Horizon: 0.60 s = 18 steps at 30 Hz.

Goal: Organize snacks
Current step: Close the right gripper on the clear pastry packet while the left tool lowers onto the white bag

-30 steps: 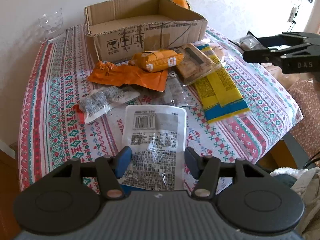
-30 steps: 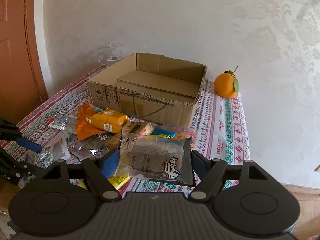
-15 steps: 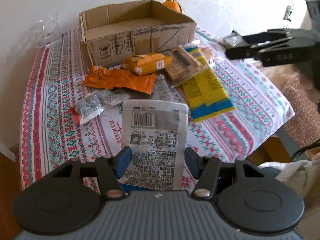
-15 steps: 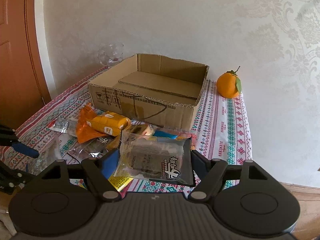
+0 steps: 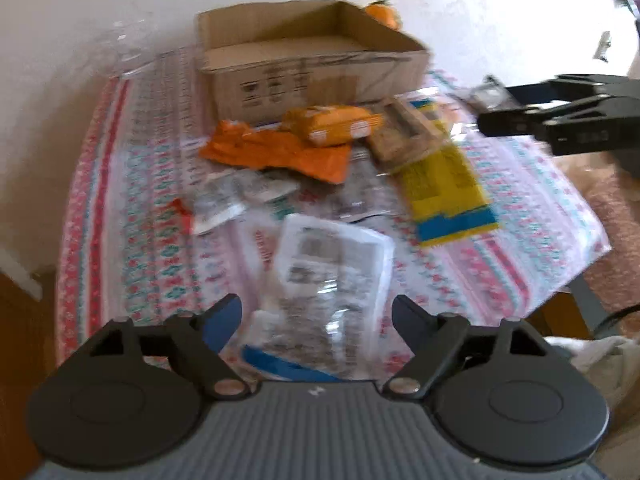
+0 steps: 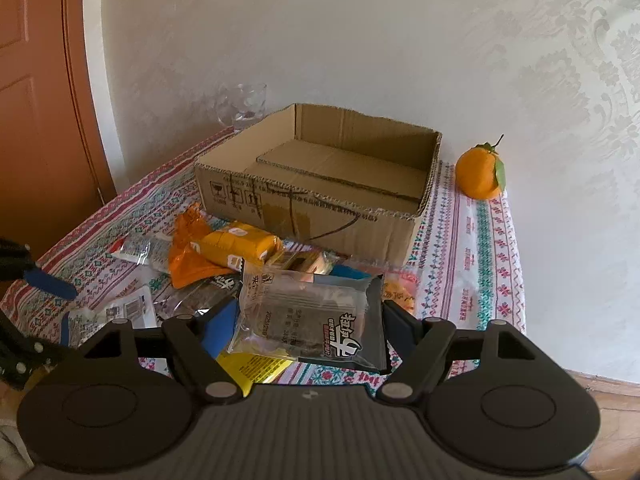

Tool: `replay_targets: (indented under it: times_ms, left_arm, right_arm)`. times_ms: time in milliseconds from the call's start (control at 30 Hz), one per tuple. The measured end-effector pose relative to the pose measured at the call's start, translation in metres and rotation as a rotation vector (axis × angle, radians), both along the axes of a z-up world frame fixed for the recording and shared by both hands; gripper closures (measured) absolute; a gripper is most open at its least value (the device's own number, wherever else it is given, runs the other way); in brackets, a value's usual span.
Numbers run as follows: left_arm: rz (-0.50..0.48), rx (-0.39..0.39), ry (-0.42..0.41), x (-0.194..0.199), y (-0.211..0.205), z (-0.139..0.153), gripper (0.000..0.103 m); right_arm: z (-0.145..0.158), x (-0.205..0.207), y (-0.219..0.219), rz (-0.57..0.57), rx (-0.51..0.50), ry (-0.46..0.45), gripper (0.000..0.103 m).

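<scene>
White walls back a worktop under a patterned red-and-teal cloth, with a brown door to one side. At the wall end sits an open cardboard box, flaps laid flat inside; a glass stands behind it and an orange with a leaf beside it.

Snacks lie in a loose heap in front of the box: a yellow-orange packet resting on a flat orange wrapper, a tan packet overlapping a yellow-and-blue bag, and a clear pouch with a red end nearer the cloth's edge.

Left gripper: its fingers are spread wide, and a white printed pouch sits between them, clear of both blue pads. The view is blurred, so I cannot tell whether the pouch rests on the cloth or is off it.

Right gripper: its fingers press both edges of a clear-and-black packet, holding it up above the heap, near the front of the box and outside it. In the left view this gripper appears at the right, over the worktop's edge.
</scene>
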<state>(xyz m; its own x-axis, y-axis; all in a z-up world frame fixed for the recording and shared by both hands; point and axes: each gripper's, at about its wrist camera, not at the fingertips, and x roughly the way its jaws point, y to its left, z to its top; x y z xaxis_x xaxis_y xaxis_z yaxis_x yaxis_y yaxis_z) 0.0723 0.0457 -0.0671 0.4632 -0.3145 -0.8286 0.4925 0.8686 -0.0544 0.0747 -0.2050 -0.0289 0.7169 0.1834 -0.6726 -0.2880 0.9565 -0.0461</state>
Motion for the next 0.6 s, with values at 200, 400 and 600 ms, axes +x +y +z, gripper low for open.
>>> replay_targets:
  times_ms: [200, 400, 600]
  left_arm:
    - [0.000, -0.036, 0.064, 0.002, 0.000, -0.016, 0.018]
    - [0.020, -0.069, 0.080, -0.008, -0.004, -0.013, 0.017]
    - [0.099, -0.066, 0.062, -0.002, -0.016, -0.015, 0.014]
  right_arm:
    - [0.001, 0.003, 0.004, 0.015, 0.003, -0.006, 0.022]
    - [0.001, 0.004, 0.002, 0.028, 0.006, -0.004, 0.022]
    - [0.000, 0.005, 0.000, 0.053, 0.019, -0.006, 0.022]
